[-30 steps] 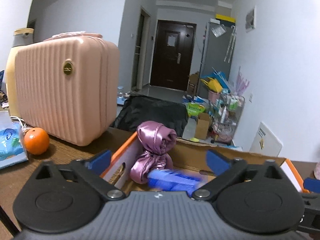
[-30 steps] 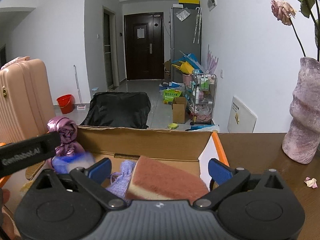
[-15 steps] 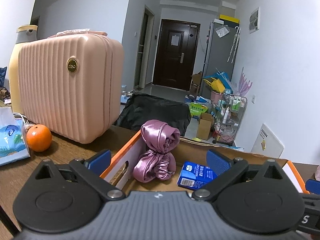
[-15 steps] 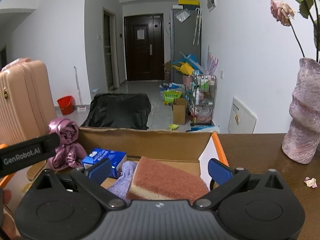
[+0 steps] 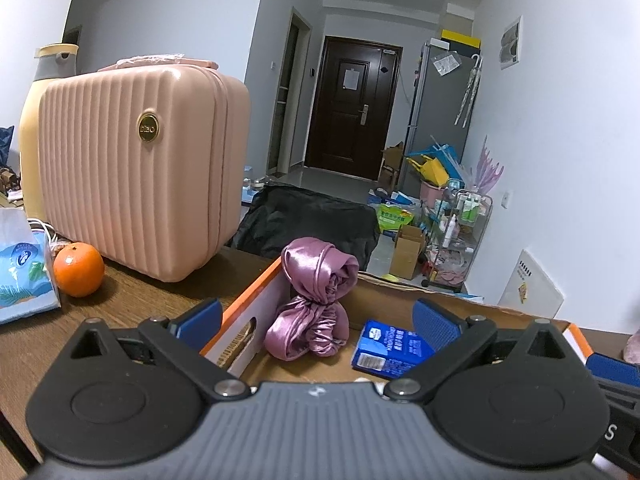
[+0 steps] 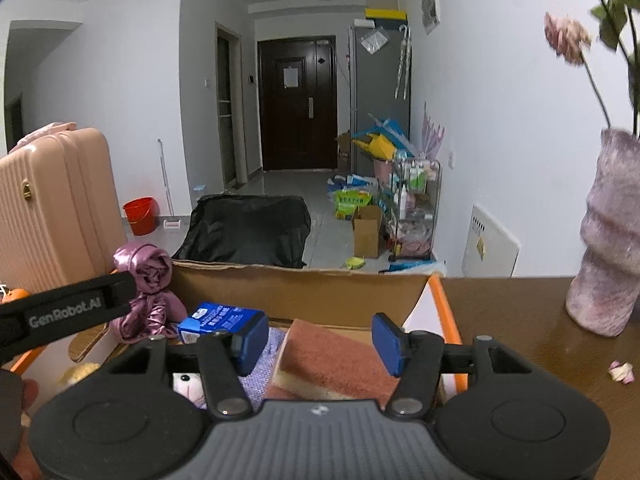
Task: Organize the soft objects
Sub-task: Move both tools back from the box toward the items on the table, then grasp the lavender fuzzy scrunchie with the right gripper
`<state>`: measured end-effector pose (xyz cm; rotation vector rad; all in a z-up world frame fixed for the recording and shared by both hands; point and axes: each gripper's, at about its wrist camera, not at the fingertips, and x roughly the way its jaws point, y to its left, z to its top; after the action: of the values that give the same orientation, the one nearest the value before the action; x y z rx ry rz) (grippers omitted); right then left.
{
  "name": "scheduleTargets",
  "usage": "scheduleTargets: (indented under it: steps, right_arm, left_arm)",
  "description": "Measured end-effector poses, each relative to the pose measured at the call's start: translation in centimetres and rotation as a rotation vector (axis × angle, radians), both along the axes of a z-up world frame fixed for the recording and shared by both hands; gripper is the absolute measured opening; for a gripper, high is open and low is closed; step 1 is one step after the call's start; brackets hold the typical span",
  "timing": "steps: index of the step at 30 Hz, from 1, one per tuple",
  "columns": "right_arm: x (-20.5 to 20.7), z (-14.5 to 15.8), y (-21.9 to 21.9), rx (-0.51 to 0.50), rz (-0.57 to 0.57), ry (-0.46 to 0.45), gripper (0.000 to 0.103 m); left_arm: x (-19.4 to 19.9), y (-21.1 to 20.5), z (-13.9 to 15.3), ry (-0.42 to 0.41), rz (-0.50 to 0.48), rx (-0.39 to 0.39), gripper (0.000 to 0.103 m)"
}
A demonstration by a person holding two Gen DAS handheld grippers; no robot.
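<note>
The brown counter (image 6: 520, 320) carries the cardboard box (image 6: 300, 284). The right tool (image 6: 316, 338), jaws just narrowed, straddles the sponge (image 6: 332, 360) ungripped; misaligned closing risks a slip. The left tool (image 5: 316, 316) stands wide, empty.

Box (image 6: 304, 288) open above; suitcase (image 5: 136, 168) blocks left, vase (image 6: 608, 240) right.

Pink suitcase (image 5: 136, 168), orange (image 5: 79, 269), vase (image 6: 608, 240)

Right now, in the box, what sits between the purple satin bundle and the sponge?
In the right wrist view, a blue tissue pack lies between the satin bundle and the sponge, with lilac knitted cloth beside the sponge.
</note>
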<state>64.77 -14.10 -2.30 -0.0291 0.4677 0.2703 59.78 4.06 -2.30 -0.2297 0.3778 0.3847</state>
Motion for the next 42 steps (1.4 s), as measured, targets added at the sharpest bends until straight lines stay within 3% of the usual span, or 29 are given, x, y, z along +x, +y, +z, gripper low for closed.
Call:
scheduleTargets:
  steps: [4, 14, 25, 27, 32, 42]
  right_arm:
    - [-2.5, 1.2, -0.8, -0.012, 0.0, -0.052, 0.042]
    - [-10.3, 2.3, -3.4, -0.065, -0.006, -0.126, 0.042]
    - [-16.9, 0.2, -7.5, -0.081, -0.033, -0.075, 0.043]
    - [-17.9, -0.4, -8.1, -0.086, -0.041, -0.059, 0.047]
    - [-20.0, -1.7, -9.9, -0.064, -0.062, -0.022, 0.076]
    - [-23.8, -3.9, -10.6, -0.05, -0.055, 0.034, 0.1]
  left_arm:
    - [-1.5, -0.8, 0.5, -0.018, -0.023, -0.005, 0.103]
    - [-7.2, -4.1, 1.0, -0.026, -0.126, 0.011, 0.103]
    - [-13.2, -6.3, 0.0, 0.033, -0.193, 0.027, 0.103]
    - [-14.0, -6.3, -0.2, 0.042, -0.197, 0.025, 0.103]
    - [-15.9, -6.4, -0.7, 0.071, -0.203, 0.022, 0.103]
    - [-19.1, -6.9, -1.1, 0.107, -0.213, 0.021, 0.103]
